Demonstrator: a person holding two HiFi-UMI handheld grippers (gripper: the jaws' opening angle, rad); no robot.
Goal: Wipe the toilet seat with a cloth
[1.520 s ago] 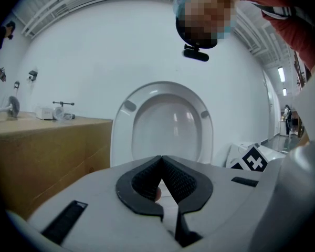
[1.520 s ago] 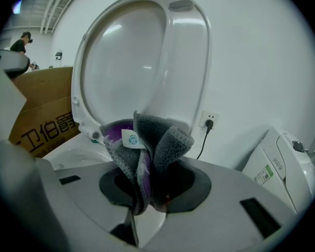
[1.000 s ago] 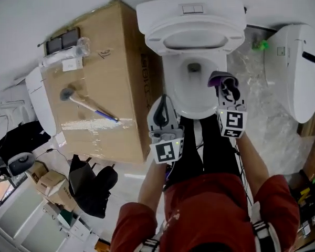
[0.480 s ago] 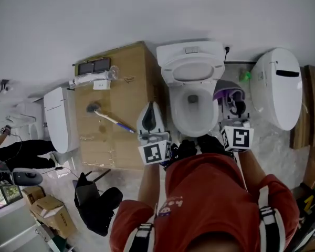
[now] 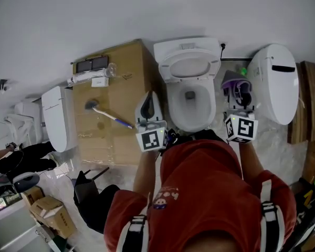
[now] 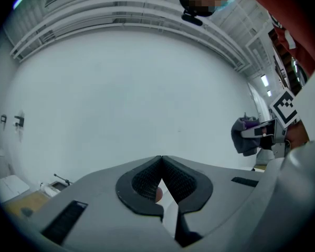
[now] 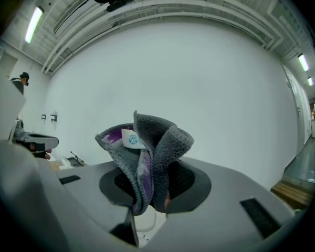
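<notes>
Right gripper: fingers clamping grey-purple cloth. Left gripper: fingers resting closed, empty. Both being held level, flanking toilet

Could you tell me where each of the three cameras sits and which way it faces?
Head view: on the person's head, looking steeply down at the toilet and cardboard box; shows the red shirt, left gripper and right gripper.
Left gripper view: on the left gripper, facing the white wall; shows its shut, empty jaws and the shirt.
Right gripper view: on the right gripper, facing that wall; shows its jaws shut on the cloth.
Shared: all three show the cloth.
</notes>
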